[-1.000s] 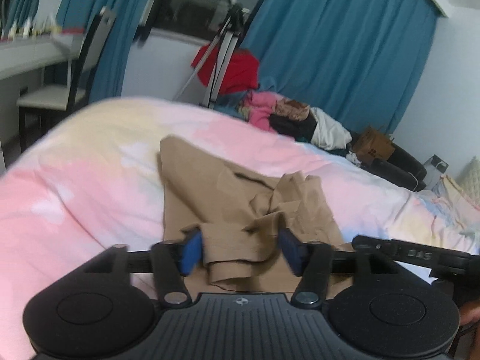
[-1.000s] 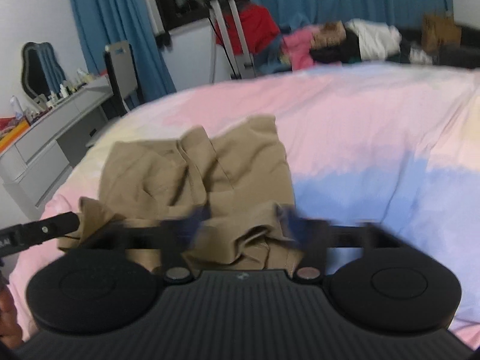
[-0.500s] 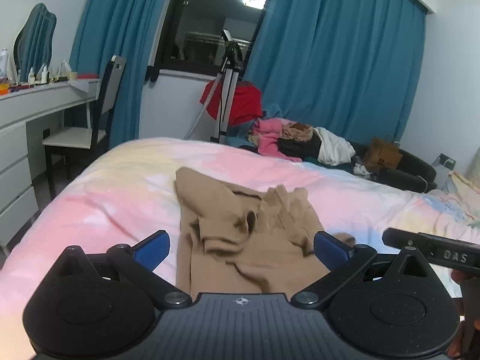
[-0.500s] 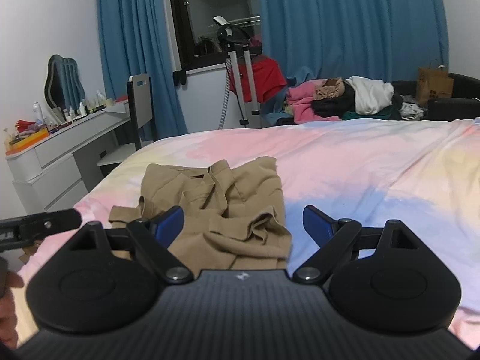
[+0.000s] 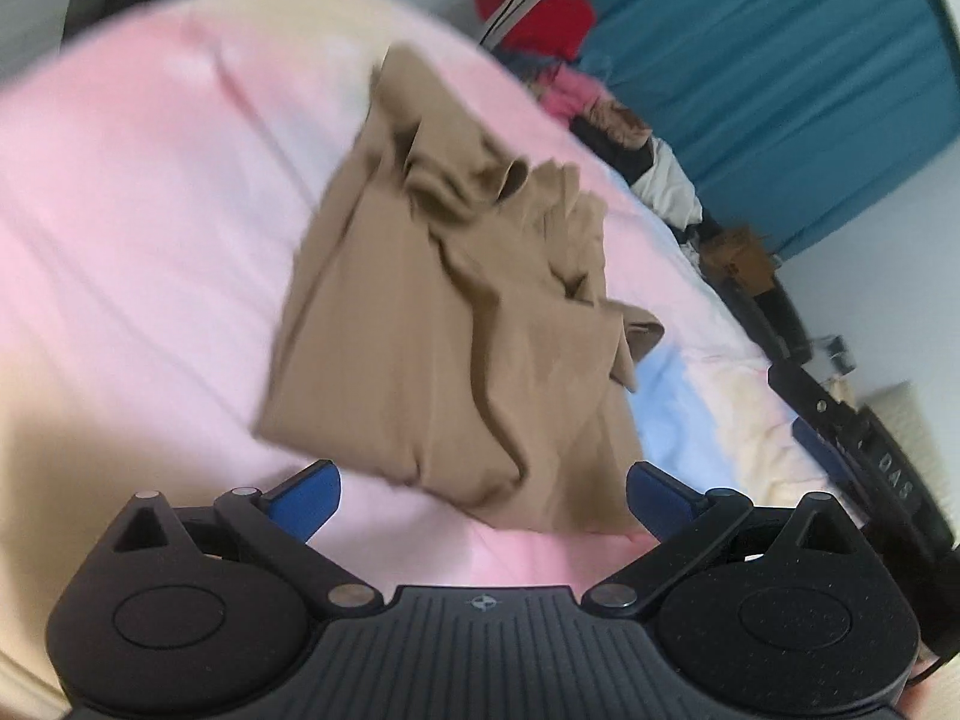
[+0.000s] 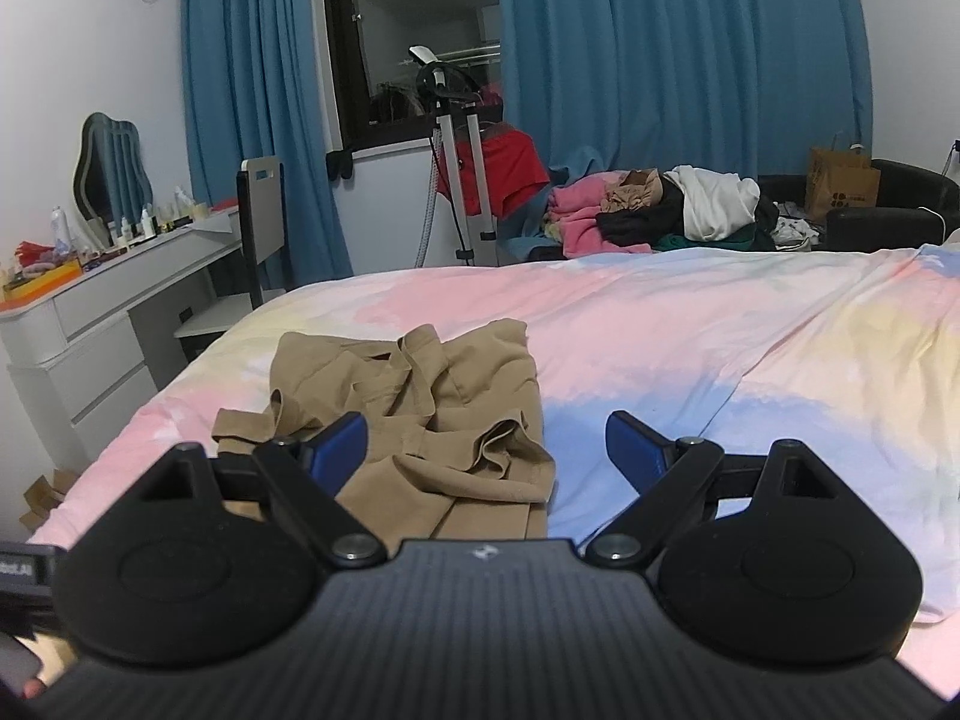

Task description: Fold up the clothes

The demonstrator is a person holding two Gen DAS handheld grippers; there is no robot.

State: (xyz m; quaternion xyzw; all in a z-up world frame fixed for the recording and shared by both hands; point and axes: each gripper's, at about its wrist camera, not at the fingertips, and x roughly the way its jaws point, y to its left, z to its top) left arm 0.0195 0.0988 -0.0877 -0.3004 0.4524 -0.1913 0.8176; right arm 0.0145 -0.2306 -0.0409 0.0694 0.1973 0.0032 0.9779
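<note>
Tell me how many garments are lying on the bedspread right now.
1: the tan garment, crumpled near the bed's dresser-side edge. Other clothes are piled beyond the bed, not on it.

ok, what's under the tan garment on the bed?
The tan garment lies bunched directly on the pastel bedsheet, which shows on every side of it. Whether anything else sits beneath it can't be seen; the cloth covers that patch.

A home bedroom. A bed [image 6: 690, 324] with a pastel sheet fills it, beside a white dressing table [image 6: 114, 300] with a mirror [image 6: 108, 165]. Blue curtains [image 6: 678, 48] hang behind a heap of clothes [image 6: 654, 210].
</note>
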